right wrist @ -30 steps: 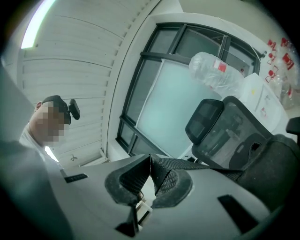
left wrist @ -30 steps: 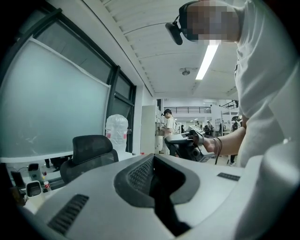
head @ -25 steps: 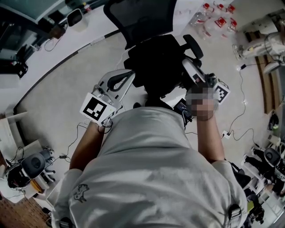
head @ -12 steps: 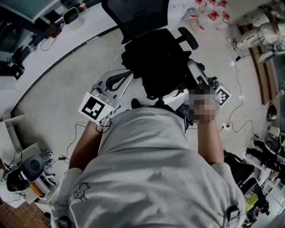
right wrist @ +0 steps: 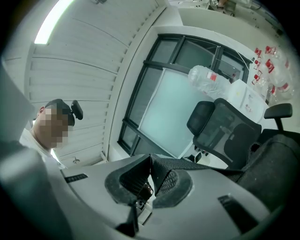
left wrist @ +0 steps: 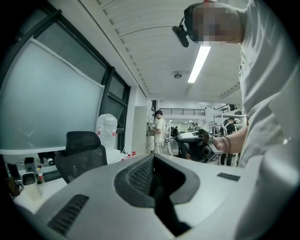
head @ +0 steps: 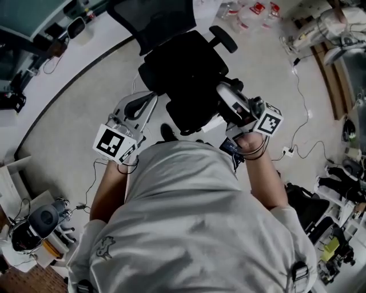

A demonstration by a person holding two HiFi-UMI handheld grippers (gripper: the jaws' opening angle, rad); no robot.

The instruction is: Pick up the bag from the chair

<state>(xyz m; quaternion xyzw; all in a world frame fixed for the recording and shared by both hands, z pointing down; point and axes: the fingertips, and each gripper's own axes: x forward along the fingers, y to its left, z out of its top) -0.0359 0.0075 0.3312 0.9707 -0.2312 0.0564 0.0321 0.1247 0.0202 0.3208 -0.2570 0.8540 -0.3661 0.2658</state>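
Beside the black mesh office chair (right wrist: 222,133), the right gripper (right wrist: 150,161) pinched the woven strap (right wrist: 197,165) of the dark fabric bag (right wrist: 276,164); the left gripper (left wrist: 153,164) was closed and empty. Lifting clear seemed next.

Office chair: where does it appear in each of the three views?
Head view: office chair at top centre, behind the bag.
Left gripper view: chair at lower left.
Right gripper view: chair right of centre.
Shared landmark: red-labelled bottles near the chair.

Both arms reach forward: the left gripper (left wrist: 152,164) pinched closed and empty, the right gripper (right wrist: 150,161) clamped on the bag strap (right wrist: 201,165).
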